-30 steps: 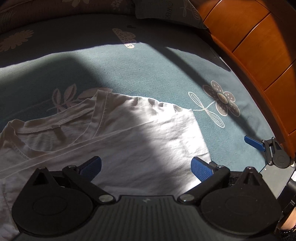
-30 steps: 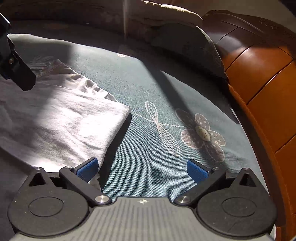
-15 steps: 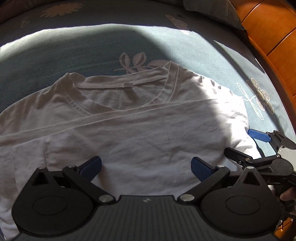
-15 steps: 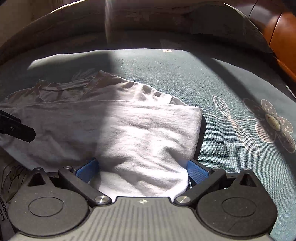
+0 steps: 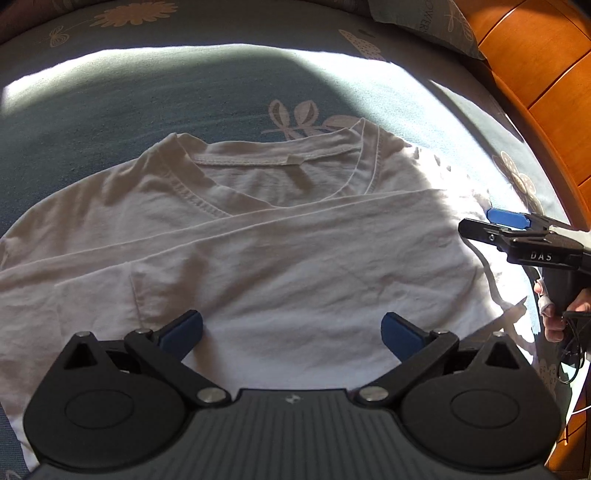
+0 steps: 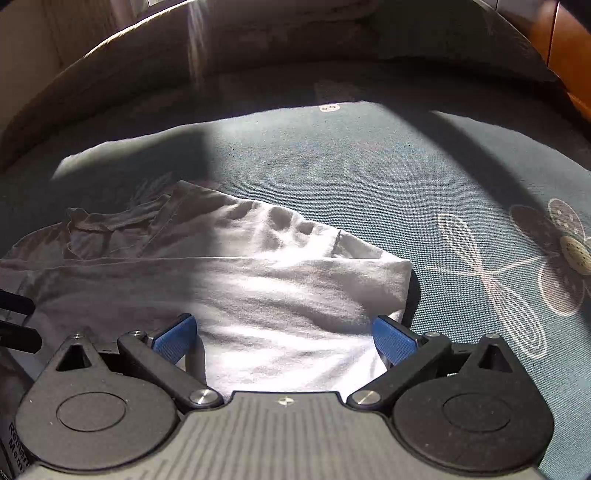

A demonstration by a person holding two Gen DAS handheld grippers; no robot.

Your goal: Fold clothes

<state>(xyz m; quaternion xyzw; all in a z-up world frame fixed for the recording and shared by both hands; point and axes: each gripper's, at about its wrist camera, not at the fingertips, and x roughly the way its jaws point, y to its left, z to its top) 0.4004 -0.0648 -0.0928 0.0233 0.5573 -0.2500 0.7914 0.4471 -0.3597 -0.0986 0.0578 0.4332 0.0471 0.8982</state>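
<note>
Shirt (image 5: 280, 258): white, partly folded, flat on bed (image 5: 184, 96).
Pillow (image 5: 424, 22): 1 o'clock.
Left gripper (image 5: 291, 328): wide open, empty.
Right gripper (image 6: 286, 332): wide open, empty, over shirt's edge.

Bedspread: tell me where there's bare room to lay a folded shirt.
Free: the bedspread beyond the white T-shirt collar, up to the pillow, and the flower-print strip toward the wooden bed frame. Crowded: near side, under the shirt and both open grippers.
</note>
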